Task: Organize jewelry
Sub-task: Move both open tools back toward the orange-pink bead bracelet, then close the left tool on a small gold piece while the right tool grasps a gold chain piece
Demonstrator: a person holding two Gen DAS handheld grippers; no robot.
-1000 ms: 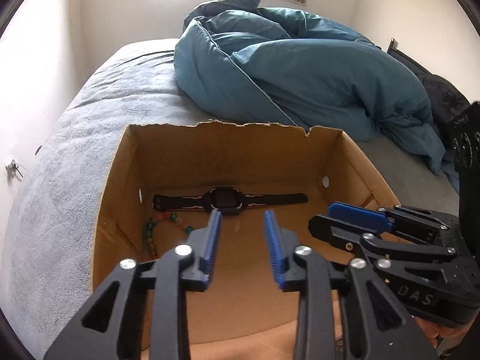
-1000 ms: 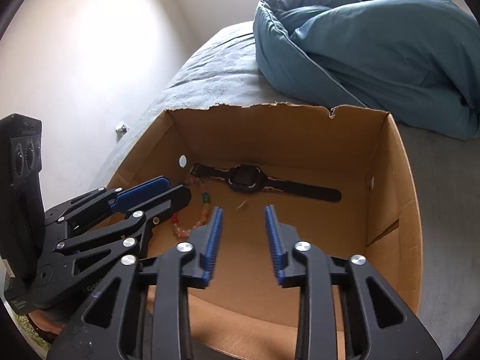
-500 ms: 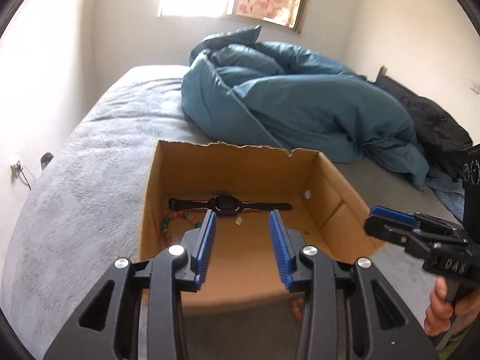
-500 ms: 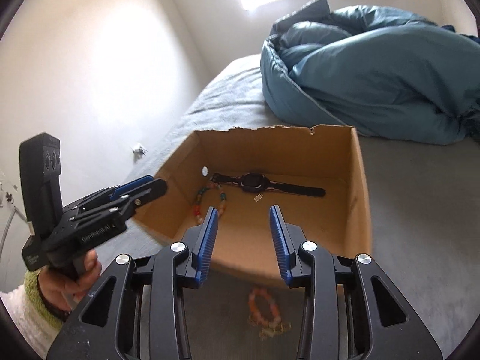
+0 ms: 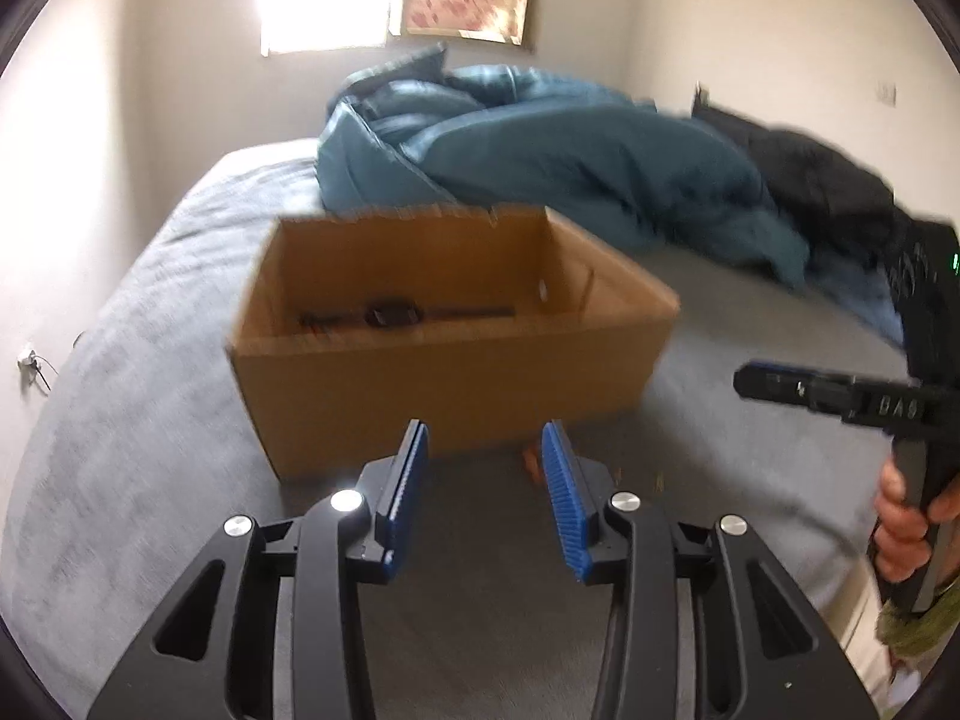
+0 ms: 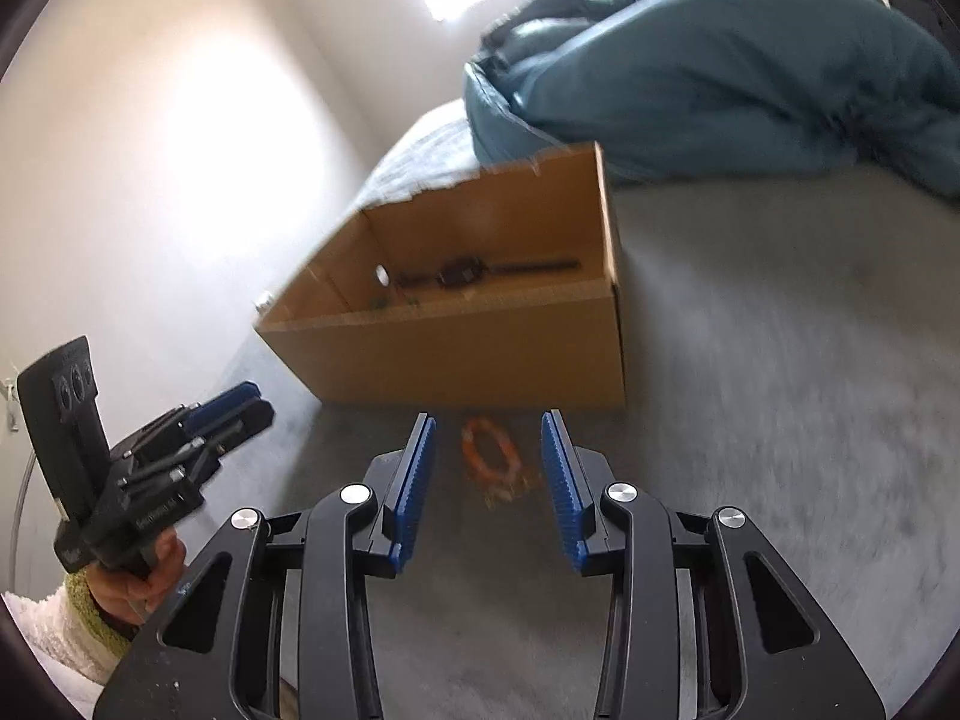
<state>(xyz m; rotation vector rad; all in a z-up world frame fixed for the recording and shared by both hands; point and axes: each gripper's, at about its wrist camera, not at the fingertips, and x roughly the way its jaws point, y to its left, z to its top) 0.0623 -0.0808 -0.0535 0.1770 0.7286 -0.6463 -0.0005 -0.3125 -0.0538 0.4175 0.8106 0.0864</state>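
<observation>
Since both grippers have drawn back from the cardboard box (image 6: 456, 354), we find the right gripper (image 6: 487, 468) and left gripper (image 5: 485, 483), fingers spread, widening and empty, framing the orange bracelet (image 6: 489, 453) at lower centre, likely next for boxing.

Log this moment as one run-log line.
left gripper: open, empty | right gripper: open, empty, above orange bracelet on bed | watch in cardboard box

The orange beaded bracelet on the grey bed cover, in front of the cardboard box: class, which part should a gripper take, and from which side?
Grip one side of the orange beaded bracelet, coming from above with one finger inside the loop and one outside. It lies flat on the grey bed cover, so only the bead strand offers a hold.
</observation>
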